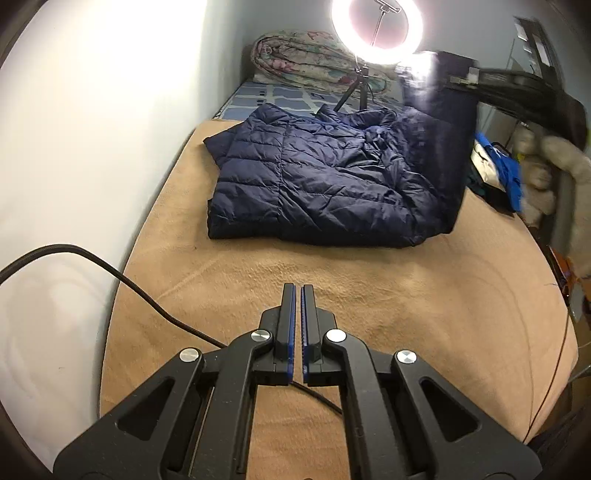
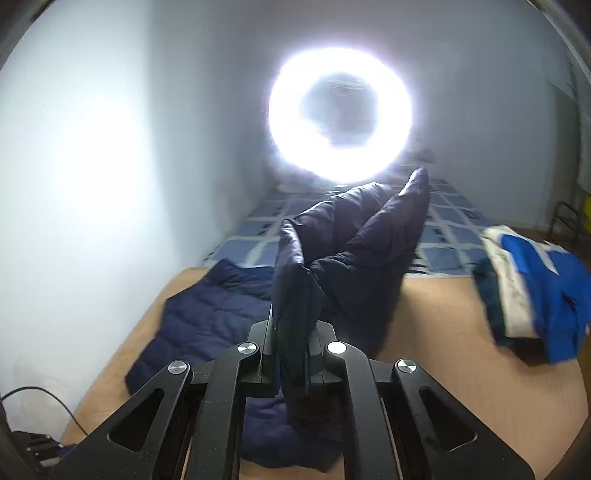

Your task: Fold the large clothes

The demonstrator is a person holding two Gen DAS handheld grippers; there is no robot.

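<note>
**Navy jacket half lifted on a tan-covered bed**

Underfoot for everything: a tan blanket [image 1: 369, 280] spread over the near part of a bed, with a blue-and-white checked sheet [image 1: 266, 96] showing at the far end. Pale wall [image 1: 92, 129] hard along the left. At the far end, a rolled floral quilt [image 1: 295, 55] and a lit ring light [image 1: 376, 29] on a small tripod, glaring strongly. On the right edge of the bed, a heap of blue and white clothes [image 1: 498, 170]. Across the near left, a black cable [image 1: 122, 277] trailing over the blanket.

Left gripper [image 1: 298, 291] low over the bare blanket, jaws pressed together with nothing between them, well short of the garment. Beyond it, the navy quilted jacket [image 1: 314, 177] lying mid-bed, mostly flat and partly folded, its right side pulled up into a hanging sheet under a blurred dark shape at upper right.

Seen only from the left wrist: the quilt, the tripod legs, the whole outline of the jacket on the blanket.

Seen only from the right wrist: the right gripper [image 2: 291, 325] pinching a fold of the navy jacket [image 2: 207, 314], the cloth standing up between the jaws and hiding the fingertips; a raised sleeve-like length stretching away toward the ring light [image 2: 340, 114]; the rest of the jacket spread on the tan blanket [image 2: 443, 332] to the left and underneath; the blue and white clothes [image 2: 535, 291] far clearer on the right; a dark plug or box, too dim to name, at the near left corner.
</note>
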